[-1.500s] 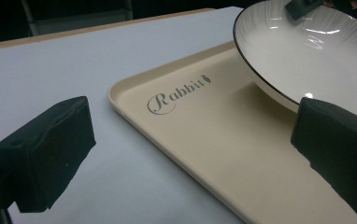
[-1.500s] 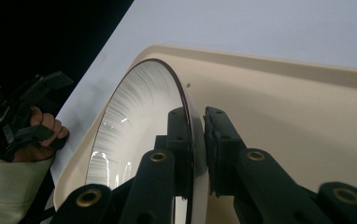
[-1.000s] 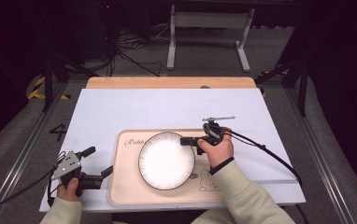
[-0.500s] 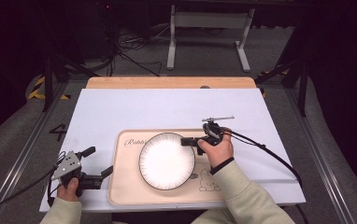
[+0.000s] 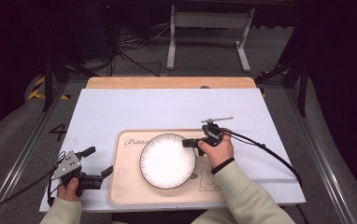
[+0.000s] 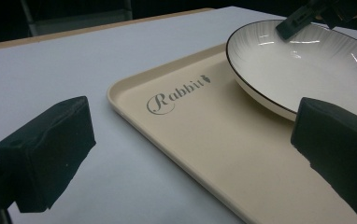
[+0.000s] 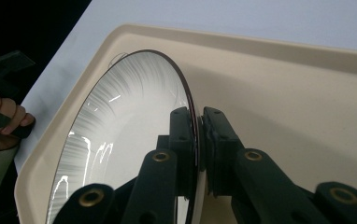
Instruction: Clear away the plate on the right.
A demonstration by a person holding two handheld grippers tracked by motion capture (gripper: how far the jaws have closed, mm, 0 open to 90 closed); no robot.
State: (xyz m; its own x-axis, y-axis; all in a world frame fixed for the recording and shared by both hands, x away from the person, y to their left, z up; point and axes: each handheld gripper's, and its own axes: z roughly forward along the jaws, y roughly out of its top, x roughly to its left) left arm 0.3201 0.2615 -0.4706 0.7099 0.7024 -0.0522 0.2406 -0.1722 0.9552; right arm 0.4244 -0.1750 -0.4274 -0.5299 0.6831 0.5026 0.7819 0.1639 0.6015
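The right gripper [image 7: 197,140] pinches the rim of the white plate [image 5: 167,160] on the beige tray [image 5: 125,189], centre frame; lifting or shifting it likely follows. The left gripper [image 5: 98,162], lower left, rests spread wide.

The table [image 5: 120,84] has a pale wooden far edge and a white sheet [image 5: 167,109] covering its top. Grey carpet floor [image 5: 8,140] surrounds it. A white metal stand [image 5: 208,21] sits far centre. Black cables [image 5: 130,49] lie far left. The surroundings are dark.
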